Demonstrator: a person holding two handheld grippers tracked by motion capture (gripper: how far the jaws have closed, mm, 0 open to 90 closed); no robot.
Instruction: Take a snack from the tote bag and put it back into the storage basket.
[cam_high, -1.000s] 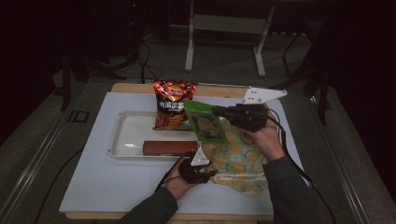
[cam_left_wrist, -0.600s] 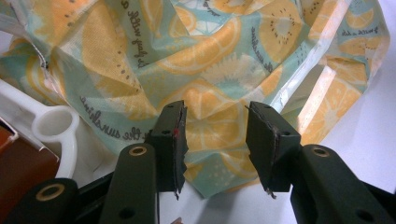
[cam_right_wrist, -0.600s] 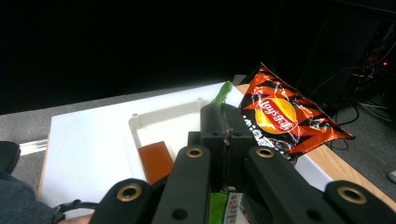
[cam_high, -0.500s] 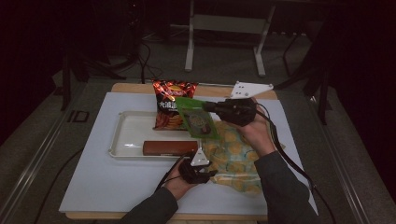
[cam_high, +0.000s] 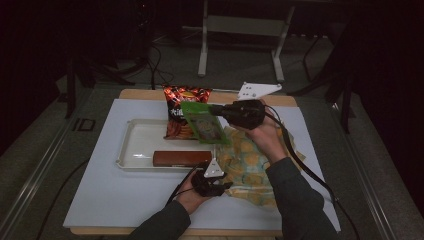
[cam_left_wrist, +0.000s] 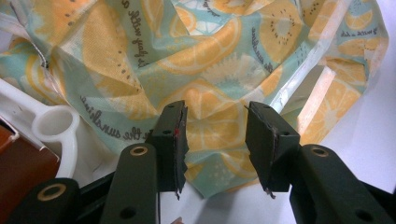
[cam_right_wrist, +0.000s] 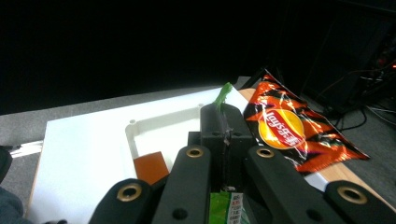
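Note:
My right gripper (cam_high: 214, 110) is shut on the top edge of a green snack packet (cam_high: 202, 124), which hangs tilted above the right end of the white tray (cam_high: 135, 145). In the right gripper view the jaws (cam_right_wrist: 223, 123) pinch the packet's thin green edge (cam_right_wrist: 225, 97). A fruit-print bag (cam_high: 252, 160) lies crumpled on the table right of the tray. My left gripper (cam_high: 214, 184) rests at the bag's near left edge, open. In the left gripper view, my left gripper (cam_left_wrist: 215, 142) has the bag's lemon-patterned fabric (cam_left_wrist: 205, 70) running up to and between its jaws.
A brown bar (cam_high: 181, 157) lies along the tray's near side. A red-orange chips bag (cam_high: 182, 107) leans at the tray's back edge, also bright in the right gripper view (cam_right_wrist: 289, 128). The tray's white handle (cam_left_wrist: 56, 127) sits left of the left jaws. The white table (cam_high: 100, 190) extends leftward.
My right gripper has carried the green packet leftward, from over the fruit-print bag to above the tray's right end. The left gripper has stayed at the bag's edge.

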